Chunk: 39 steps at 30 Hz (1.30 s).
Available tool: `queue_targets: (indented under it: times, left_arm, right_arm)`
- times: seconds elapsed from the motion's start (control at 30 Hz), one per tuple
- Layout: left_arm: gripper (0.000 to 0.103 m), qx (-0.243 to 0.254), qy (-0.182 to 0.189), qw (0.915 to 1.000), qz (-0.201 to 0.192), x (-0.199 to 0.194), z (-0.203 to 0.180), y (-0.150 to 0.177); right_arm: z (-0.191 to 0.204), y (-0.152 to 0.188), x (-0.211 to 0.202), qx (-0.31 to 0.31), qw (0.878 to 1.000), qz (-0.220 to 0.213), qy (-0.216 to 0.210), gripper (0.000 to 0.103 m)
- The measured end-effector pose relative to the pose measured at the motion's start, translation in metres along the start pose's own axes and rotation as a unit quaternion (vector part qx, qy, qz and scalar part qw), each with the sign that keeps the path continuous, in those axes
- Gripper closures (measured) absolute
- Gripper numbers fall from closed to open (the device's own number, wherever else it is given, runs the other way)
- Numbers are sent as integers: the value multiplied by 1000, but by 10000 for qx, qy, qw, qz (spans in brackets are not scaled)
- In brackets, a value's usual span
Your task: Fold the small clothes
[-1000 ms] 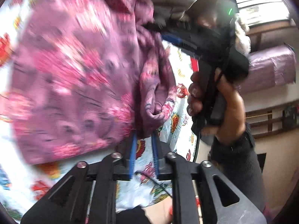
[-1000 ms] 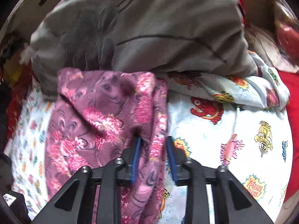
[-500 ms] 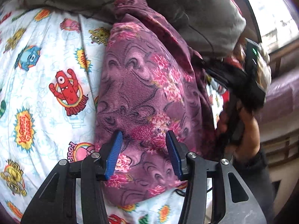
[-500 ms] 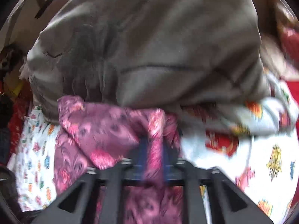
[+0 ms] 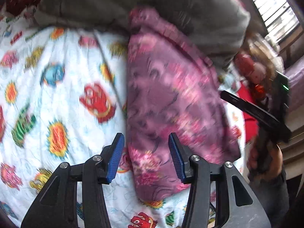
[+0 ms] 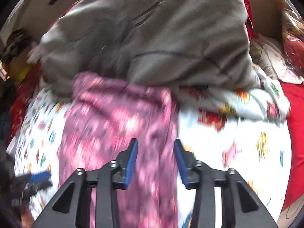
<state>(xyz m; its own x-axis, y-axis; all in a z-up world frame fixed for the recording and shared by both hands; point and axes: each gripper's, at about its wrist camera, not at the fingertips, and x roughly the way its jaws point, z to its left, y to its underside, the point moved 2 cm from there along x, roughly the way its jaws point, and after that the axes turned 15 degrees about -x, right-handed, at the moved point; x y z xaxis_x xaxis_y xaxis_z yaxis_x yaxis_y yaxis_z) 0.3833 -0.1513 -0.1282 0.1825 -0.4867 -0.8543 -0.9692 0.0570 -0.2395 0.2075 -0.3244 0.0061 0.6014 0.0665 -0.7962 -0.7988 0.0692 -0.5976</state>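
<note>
A purple floral garment (image 5: 167, 98) lies folded lengthwise on a white cartoon-print bedsheet (image 5: 57, 87). Its far end touches a grey blanket (image 5: 144, 5). My left gripper (image 5: 146, 152) is open above the garment's near end, holding nothing. In the right wrist view the same garment (image 6: 117, 129) lies under my right gripper (image 6: 154, 155), which is open and empty. The right gripper's black body also shows in the left wrist view (image 5: 264, 117) at the right edge, beside the garment.
The grey blanket (image 6: 155, 34) is heaped along the far side of the bed. A red cloth (image 6: 294, 133) lies at the right. Stuffed toys (image 5: 252, 70) and a window (image 5: 269, 1) are beyond the bed's right side.
Both grippers have let go of the garment and opened. The garment now lies folded on the sheet, and both grippers have drawn back a little from it.
</note>
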Motion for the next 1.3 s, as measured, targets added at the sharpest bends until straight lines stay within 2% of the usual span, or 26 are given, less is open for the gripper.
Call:
queue_targets:
  times: [0.07,0.1,0.13,0.23,0.3,0.37,0.4,0.47,0.53,0.6,0.67,0.77,0.9,0.97,1.0,1.03,1.07,1.1,1.23,1.3]
  left_arm:
    - [55,-23,-271,9992,284,20,7,12]
    - [54,-80,-234,9994,247,21,10,13]
    - [55,-111,-196,9995,224,16,11,14]
    - [55,-100,-37,9998,190,-1,13,16]
    - [55,23,-138,9998,106,-6,15,21]
    - [55,88,-352,9991,216,1,10,26]
    - [55,68,-365,9989,285,7,12,28]
    - [55,-35,-222,9992,318,4,11,24]
    - [55,-40,47,9998,204,-6,6,14]
    - [55,14,153,9999,79,-13,-5,1]
    - [55,154,210,9997,-18,-13,-26,-16]
    - [50,304,-48,9991,-305,-2,-53,-47]
    - [49,79,-264,9989,-391,23,-54,-80]
    - [44,19,-643,9971,-399,43,-50,-89]
    - [36,-70,-740,9969,-268,55,-44,-92]
    - [34,-251,-677,9973,-104,64,-36,-95]
    - [34,-436,-509,9978,-18,67,-30,-97]
    - [34,-620,-278,9977,61,65,-23,-99]
    - [34,-932,453,9945,130,38,1,-95]
    - [34,-988,928,9904,284,30,11,-82]
  right_arm:
    - [2,21,11,-36,9995,223,209,64]
    - [5,31,20,-91,9980,498,374,64]
    - [5,38,18,-58,9981,484,371,64]
    - [9,46,-19,124,9994,-25,322,64]
    - [12,59,-38,147,9992,-314,202,66]
    - [14,73,-32,58,9993,-95,351,66]
    - [10,85,-17,-47,9985,287,470,66]
    - [3,95,-11,34,9979,466,446,66]
    - [-2,88,-24,268,9986,276,350,66]
    - [-9,72,-39,426,9985,-98,328,61]
    - [-13,52,-47,564,9970,-418,319,61]
    - [-2,17,-38,468,9970,-589,182,61]
    - [9,-17,-3,268,9978,-593,120,68]
    - [4,-25,23,180,9980,-475,372,74]
    - [-2,-23,41,201,9979,-206,581,74]
    - [-10,-21,55,276,9974,42,661,73]
    - [-18,-18,64,424,9972,134,595,64]
    - [-27,-16,63,646,9967,-1,497,59]
    - [-48,-8,40,1188,9926,-228,90,57]
    - [-58,3,28,1428,9883,-374,-389,53]
